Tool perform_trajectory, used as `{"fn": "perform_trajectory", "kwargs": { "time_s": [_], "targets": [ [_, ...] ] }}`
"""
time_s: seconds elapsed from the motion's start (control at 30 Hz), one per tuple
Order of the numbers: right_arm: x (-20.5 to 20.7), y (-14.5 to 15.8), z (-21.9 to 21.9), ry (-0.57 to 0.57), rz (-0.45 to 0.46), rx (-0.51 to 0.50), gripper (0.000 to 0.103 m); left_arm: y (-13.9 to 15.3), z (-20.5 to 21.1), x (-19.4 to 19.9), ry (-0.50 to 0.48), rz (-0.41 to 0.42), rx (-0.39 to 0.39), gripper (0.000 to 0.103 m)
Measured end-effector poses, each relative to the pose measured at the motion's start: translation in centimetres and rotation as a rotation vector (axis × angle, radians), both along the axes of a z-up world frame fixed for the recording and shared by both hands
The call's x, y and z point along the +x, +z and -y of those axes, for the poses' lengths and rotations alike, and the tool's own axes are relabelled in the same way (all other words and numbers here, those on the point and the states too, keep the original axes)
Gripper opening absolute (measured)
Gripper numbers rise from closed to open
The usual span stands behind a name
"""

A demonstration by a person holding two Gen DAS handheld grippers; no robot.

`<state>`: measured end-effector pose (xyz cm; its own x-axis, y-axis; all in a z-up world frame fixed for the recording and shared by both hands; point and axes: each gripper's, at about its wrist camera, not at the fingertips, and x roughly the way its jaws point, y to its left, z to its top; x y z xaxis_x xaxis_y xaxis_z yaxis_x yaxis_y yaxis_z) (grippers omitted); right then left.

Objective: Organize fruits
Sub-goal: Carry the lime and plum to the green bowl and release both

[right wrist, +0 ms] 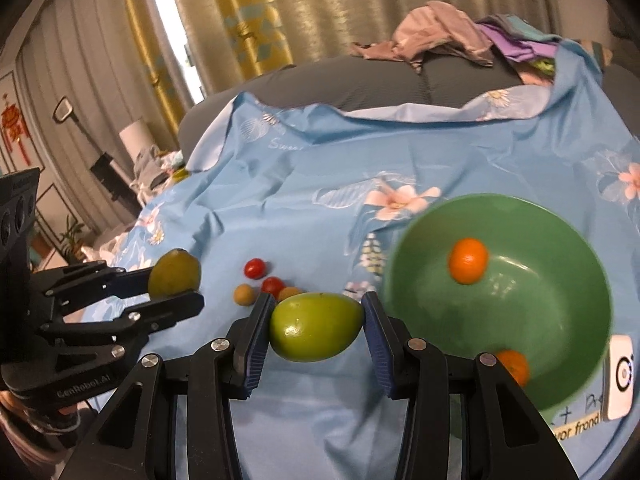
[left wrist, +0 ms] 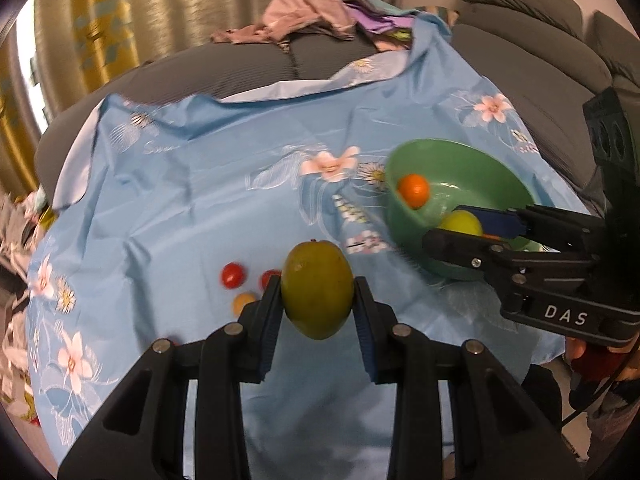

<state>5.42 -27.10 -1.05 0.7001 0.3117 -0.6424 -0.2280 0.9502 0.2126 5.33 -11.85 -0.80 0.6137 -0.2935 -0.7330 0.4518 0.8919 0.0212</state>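
White letters "DAS" stand on the black body of the right gripper (left wrist: pixel 472 226) in the left wrist view, and "CenRobot.AI" stands on the body of the left gripper (right wrist: pixel 176 280) in the right wrist view. The blue flowered cloth (right wrist: pixel 304 184) carries a pale script word beginning "Su", and near the green bowl (right wrist: pixel 592 292) a partly hidden printed word reads "frond".

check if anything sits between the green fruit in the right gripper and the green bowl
Nothing visible does. The right gripper holds the green fruit just beside the green bowl, near its rim. Two oranges already lie inside, leaving bare floor between them.
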Motion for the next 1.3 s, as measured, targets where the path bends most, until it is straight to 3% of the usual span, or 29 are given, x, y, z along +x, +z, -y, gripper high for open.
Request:
{"fn": "perform_trajectory", "kwargs": {
  "time_s": [0.57, 0.73, 0.87, 1.0, 1.1, 1.2, 1.27, 1.3],
  "targets": [
    [-1.1, -0.8, 8.1, -0.194, -0.001, 0.024, 0.046, 0.3, 8.7, 2.4, -0.167, 0.039, 0.023, 0.034],
    [-0.9, -1.1, 8.6, -0.183, 0.001, 0.061, 0.046, 0.0, 5.1, 4.3, -0.097, -0.015, -0.034, 0.037],
    [-0.9, -1.2, 7.3, -0.116, 0.014, 0.1, 0.046, -2.0, -2.5, 5.6, 0.067, -0.101, -0.061, 0.043],
    [-0.8, -1.5, 5.0, -0.024, 0.016, 0.123, 0.046, -4.7, -7.0, 5.1, 0.17, -0.193, -0.064, 0.048],
    [-0.6, -1.8, 3.6, 0.017, 0.01, 0.135, 0.046, -5.9, -6.7, 4.6, 0.164, -0.217, -0.061, 0.048],
    [-0.4, -2.0, 2.6, 0.04, 0.002, 0.136, 0.046, -5.7, -5.1, 5.4, 0.126, -0.186, -0.052, 0.049],
    [-0.4, -2.1, 2.2, 0.052, -0.002, 0.133, 0.046, -5.4, -4.1, 6.7, 0.092, -0.16, -0.053, 0.062],
    [-0.3, -2.2, 2.0, 0.055, -0.005, 0.133, 0.046, -5.4, -3.5, 7.9, 0.091, -0.149, -0.049, 0.064]
  ]
}}
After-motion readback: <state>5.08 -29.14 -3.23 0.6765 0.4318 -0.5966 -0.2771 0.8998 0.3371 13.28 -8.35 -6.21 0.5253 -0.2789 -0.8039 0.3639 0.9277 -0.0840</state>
